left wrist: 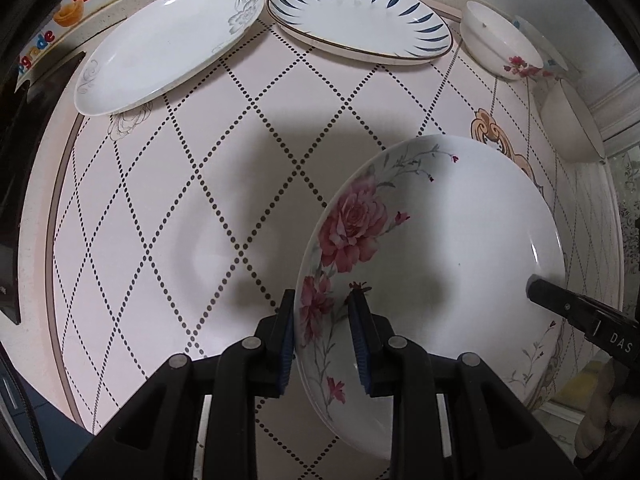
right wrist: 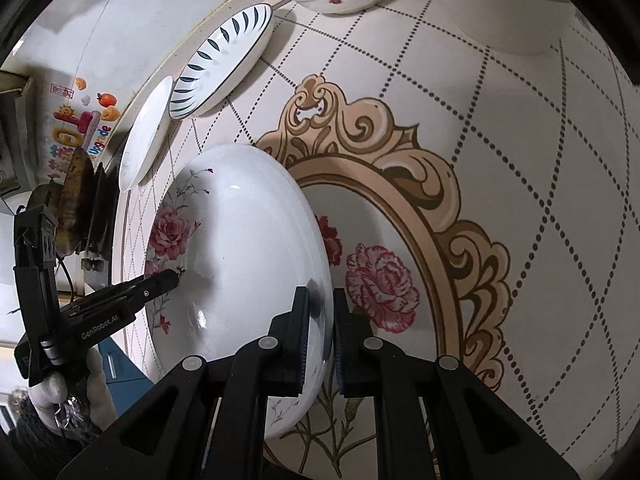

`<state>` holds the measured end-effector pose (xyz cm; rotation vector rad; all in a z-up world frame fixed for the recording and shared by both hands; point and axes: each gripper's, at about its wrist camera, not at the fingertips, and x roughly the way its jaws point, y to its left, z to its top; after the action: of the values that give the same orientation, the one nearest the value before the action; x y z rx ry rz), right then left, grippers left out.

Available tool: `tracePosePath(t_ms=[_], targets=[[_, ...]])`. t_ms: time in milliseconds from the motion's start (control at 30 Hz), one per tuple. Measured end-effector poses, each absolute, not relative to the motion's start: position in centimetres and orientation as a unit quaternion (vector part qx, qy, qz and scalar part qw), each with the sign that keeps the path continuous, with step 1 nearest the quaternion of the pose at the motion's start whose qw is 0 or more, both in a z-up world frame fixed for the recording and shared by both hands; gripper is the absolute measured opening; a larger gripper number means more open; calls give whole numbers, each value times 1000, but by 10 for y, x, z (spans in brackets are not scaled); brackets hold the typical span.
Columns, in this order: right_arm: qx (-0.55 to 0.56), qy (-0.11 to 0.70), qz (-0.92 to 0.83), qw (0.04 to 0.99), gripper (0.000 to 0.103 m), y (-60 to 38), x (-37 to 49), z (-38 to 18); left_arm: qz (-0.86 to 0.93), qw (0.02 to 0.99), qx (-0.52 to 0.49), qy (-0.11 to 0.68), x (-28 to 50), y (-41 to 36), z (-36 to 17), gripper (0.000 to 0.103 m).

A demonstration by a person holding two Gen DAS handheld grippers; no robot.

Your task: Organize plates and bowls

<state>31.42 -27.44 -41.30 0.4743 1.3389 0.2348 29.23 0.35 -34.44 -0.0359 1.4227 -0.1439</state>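
Observation:
A white plate with pink roses [left wrist: 440, 256] is held between both grippers above the table. My left gripper [left wrist: 322, 336] straddles its near-left rim, one finger outside and one inside, with a gap at the pads. My right gripper [right wrist: 320, 336] is shut on the opposite rim of the same plate [right wrist: 248, 248]; it also shows in the left wrist view [left wrist: 560, 300]. A white oval plate [left wrist: 168, 44] and a blue-leaf plate [left wrist: 360, 20] lie at the back. A rose-print bowl [left wrist: 500, 44] and a plain white bowl [left wrist: 572, 124] stand at the back right.
The table [left wrist: 200, 200] has a pink diamond-dotted cover with a gold ornamental frame [right wrist: 420, 200]. A box with fruit pictures [left wrist: 52, 32] and dark objects sit beyond the left edge. The wall lies behind the plates.

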Motion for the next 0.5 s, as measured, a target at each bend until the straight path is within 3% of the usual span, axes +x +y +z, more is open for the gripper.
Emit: tracePosePath(t_ms=[300, 467, 500], targets=[[232, 624, 116, 737, 13, -275, 325, -416, -61, 758, -6, 649, 300, 0, -343, 23], [245, 653, 86, 711, 14, -287, 326, -399, -55, 798, -31, 600, 307, 40, -285, 24], [251, 648, 82, 715, 19, -290, 325, -390, -52, 803, -38, 592, 312, 52, -274, 30]])
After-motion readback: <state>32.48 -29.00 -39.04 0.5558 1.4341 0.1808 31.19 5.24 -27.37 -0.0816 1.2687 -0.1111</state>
